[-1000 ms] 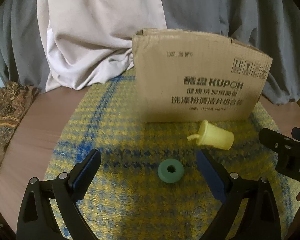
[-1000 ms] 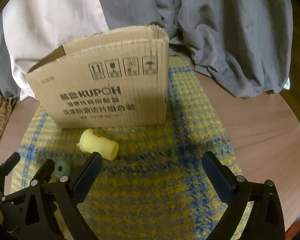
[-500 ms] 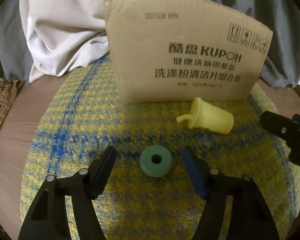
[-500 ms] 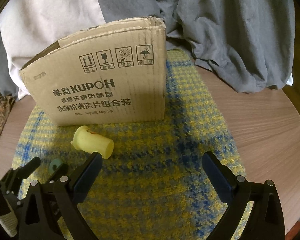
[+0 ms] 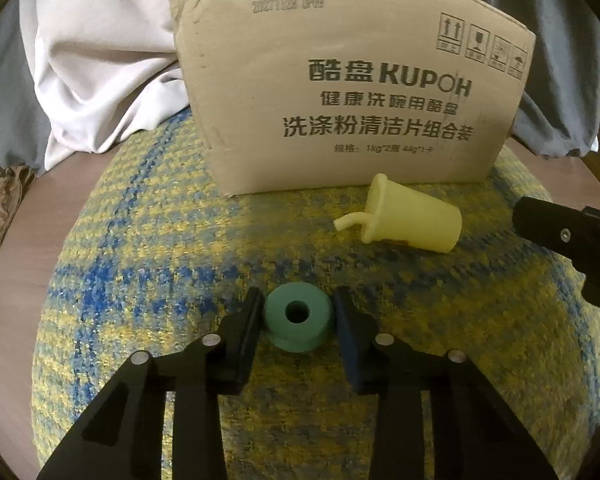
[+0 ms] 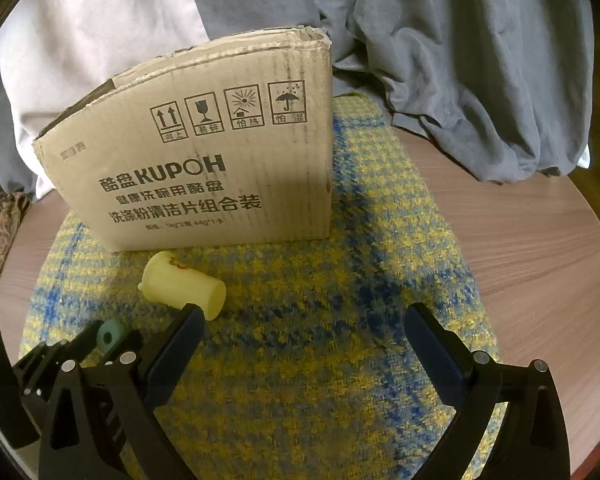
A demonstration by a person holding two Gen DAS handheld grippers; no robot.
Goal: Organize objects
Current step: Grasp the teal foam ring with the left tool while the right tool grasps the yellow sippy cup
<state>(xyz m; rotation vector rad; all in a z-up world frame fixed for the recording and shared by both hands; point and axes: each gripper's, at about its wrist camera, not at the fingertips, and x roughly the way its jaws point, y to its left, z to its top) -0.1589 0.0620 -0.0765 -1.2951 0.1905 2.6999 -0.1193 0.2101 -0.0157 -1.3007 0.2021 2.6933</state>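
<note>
A green ring-shaped toy (image 5: 298,316) lies on the yellow and blue woven mat (image 5: 148,248). My left gripper (image 5: 298,322) has closed in on it, with a finger touching each side. The ring also shows in the right wrist view (image 6: 110,335), between the left gripper's fingers. A pale yellow toy cup with a straw (image 5: 410,220) lies on its side in front of the cardboard box (image 5: 360,92); it also shows in the right wrist view (image 6: 184,290). My right gripper (image 6: 302,334) is open and empty above the mat, right of the cup.
The cardboard box (image 6: 204,164) stands open-topped at the back of the mat. Grey and white cloth (image 6: 440,60) is piled behind it. The mat lies on a round wooden table (image 6: 540,220). A patterned fabric (image 5: 0,200) sits at the left edge.
My left gripper moved forward and down to the green ring and its jaws closed from wide open onto the ring's sides. The right gripper barely moved.
</note>
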